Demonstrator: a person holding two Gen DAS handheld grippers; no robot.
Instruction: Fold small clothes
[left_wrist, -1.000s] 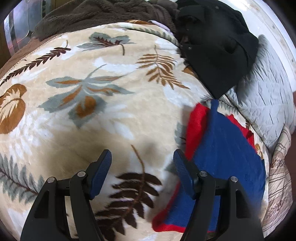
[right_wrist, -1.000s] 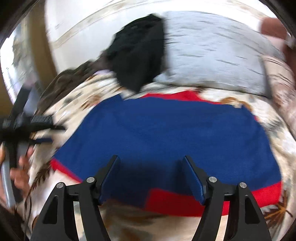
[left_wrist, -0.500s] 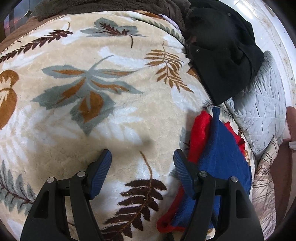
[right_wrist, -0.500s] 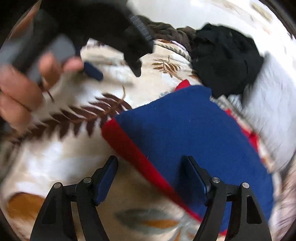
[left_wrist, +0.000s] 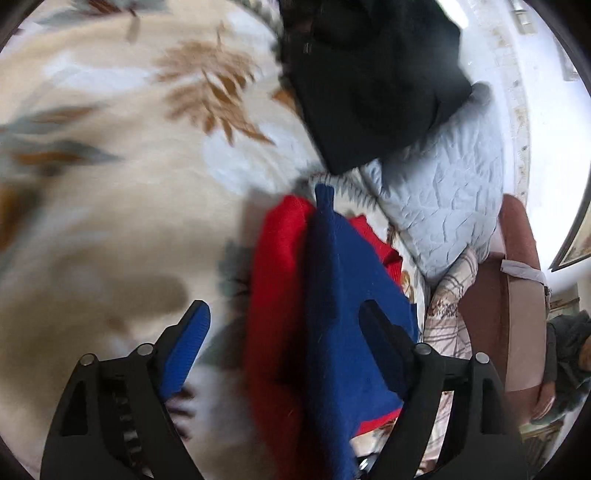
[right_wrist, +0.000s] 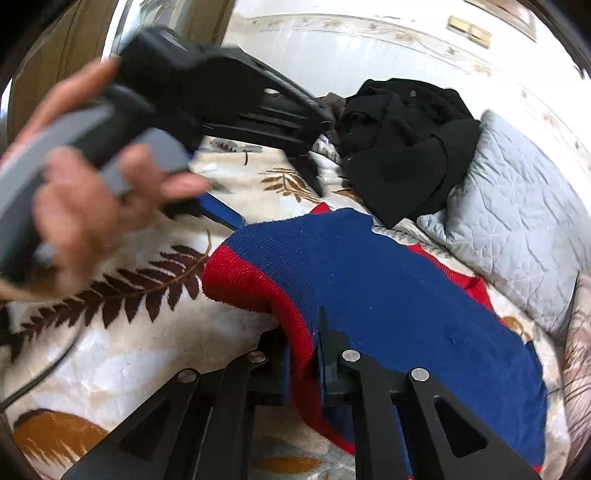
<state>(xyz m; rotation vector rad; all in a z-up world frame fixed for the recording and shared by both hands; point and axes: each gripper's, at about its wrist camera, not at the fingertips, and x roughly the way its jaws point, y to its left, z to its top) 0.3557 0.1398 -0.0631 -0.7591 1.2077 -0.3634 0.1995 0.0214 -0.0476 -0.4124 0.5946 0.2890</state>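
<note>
At far left of the right wrist view, a hand (right_wrist: 74, 199) grips the left hand-held gripper (left_wrist: 284, 332); its jaws are opening, and in its own view the red-and-blue garment (right_wrist: 388, 295) runs between them, pads not pressing it (view is blurred). Centre frame, the garment lies on the leaf-print blanket (right_wrist: 129, 332) of the bed, its red hem raised. Lower centre, the right hand-held gripper (right_wrist: 303, 354) is clamped tight on that red hem. Upper right: black clothing (right_wrist: 402, 147) heaped against a grey quilted pillow (right_wrist: 517, 221), just beyond the garment's far edge.
</note>
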